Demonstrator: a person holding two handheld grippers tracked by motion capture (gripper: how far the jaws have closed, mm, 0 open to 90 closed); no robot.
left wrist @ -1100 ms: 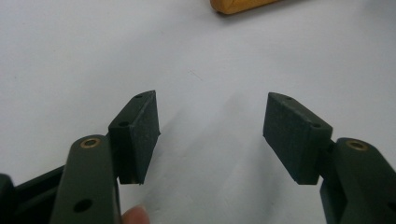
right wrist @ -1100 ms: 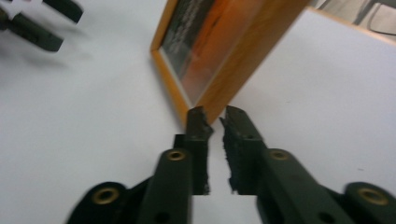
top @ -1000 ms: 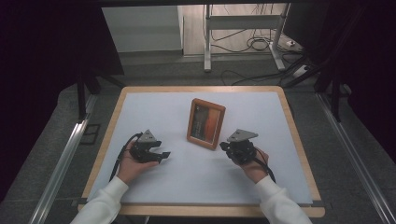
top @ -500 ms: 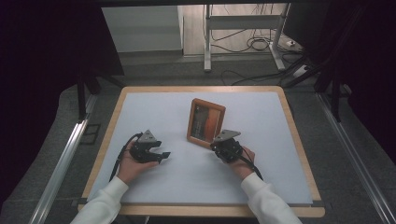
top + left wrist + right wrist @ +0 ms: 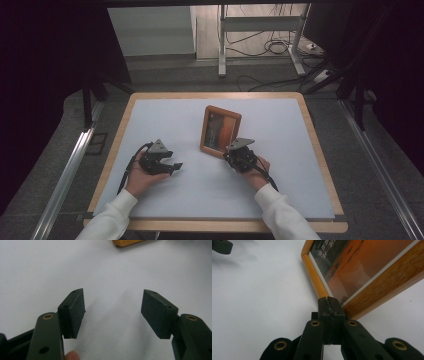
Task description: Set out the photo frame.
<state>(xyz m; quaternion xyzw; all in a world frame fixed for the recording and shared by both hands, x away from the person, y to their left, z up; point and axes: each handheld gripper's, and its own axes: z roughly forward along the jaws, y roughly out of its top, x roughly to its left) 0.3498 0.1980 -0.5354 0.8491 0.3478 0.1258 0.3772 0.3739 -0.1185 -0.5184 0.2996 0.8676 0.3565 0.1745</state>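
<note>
High view, left to right: my left gripper (image 5: 172, 167) rests low over the white mat (image 5: 165, 120) with its jaws spread wide and nothing between them; in the left gripper view the two pads (image 5: 75, 310) stand well apart over bare mat, and a corner of the picture frame (image 5: 126, 242) shows at the top edge. The picture frame (image 5: 220, 131) lies near the middle of the mat, turned slightly askew. My right gripper (image 5: 234, 155) sits at the frame's near corner, jaws pressed fully together and gripping nothing. The right gripper view confirms it: the closed tips (image 5: 329, 302) meet the wooden corner (image 5: 322, 293) where the two rails join, touching or just short of it, I cannot tell which. Risks, as I judge them: closed tips pushing on a corner will likely spin the frame rather than slide it straight, since the push is off centre. If I try to wedge under the edge, the tips may skate over the rail and scratch the glass. A hard shove could also send the frame toward the left gripper, which is too far off to steady it.
</note>
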